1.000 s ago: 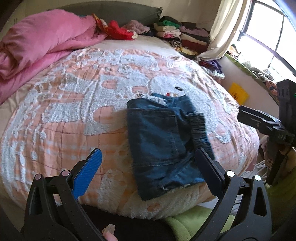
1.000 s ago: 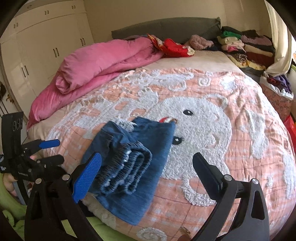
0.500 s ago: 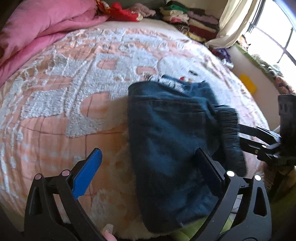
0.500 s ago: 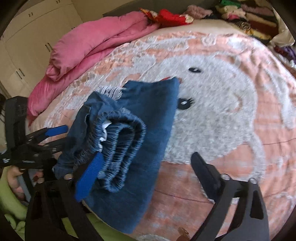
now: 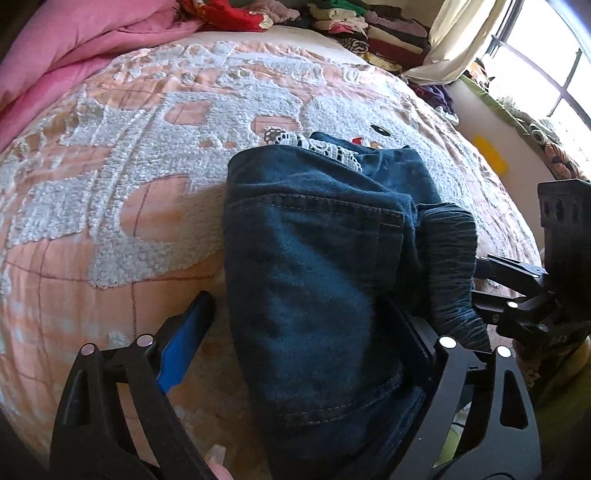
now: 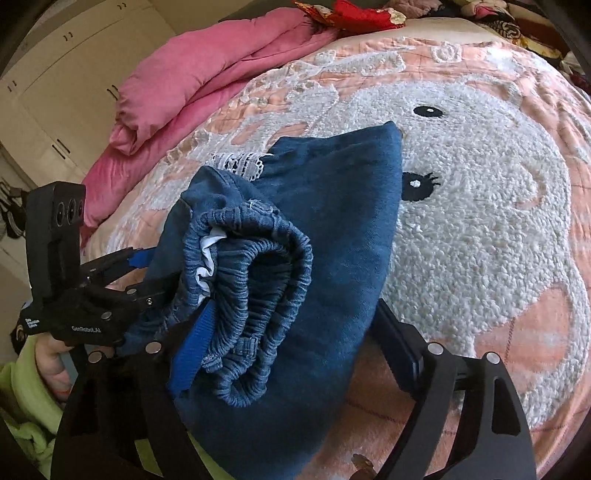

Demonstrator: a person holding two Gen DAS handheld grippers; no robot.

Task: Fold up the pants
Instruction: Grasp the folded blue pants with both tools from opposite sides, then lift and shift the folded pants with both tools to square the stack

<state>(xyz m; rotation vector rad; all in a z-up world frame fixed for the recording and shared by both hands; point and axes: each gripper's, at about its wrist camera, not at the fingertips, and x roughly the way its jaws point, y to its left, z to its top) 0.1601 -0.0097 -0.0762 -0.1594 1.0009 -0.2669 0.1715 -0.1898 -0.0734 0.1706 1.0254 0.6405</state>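
Pants (image 5: 314, 280), dark blue denim folded into a thick bundle, lie on the pink-and-white bedspread (image 5: 110, 184) and fill the centre of the left wrist frame; a strip of white lace trim (image 5: 317, 146) shows at their upper edge, and the gathered elastic waistband (image 6: 255, 295) curls in the lower centre of the right wrist frame; the left gripper (image 5: 299, 332) is spread wide, its blue pad at lower left resting on the bedspread just beside the denim while its dark finger at lower right lies against the fabric, so the bundle sits between the fingers unclamped; the right gripper (image 6: 288, 339) is likewise wide apart, its blue finger pressed among the waistband folds and its dark finger beyond the far edge of the denim, not pinching it; a pink duvet (image 6: 207, 70) lies bunched at upper left, and stacked folded clothes (image 5: 369, 29) sit along the top of the left wrist frame, near a window (image 5: 546, 51) at upper right.
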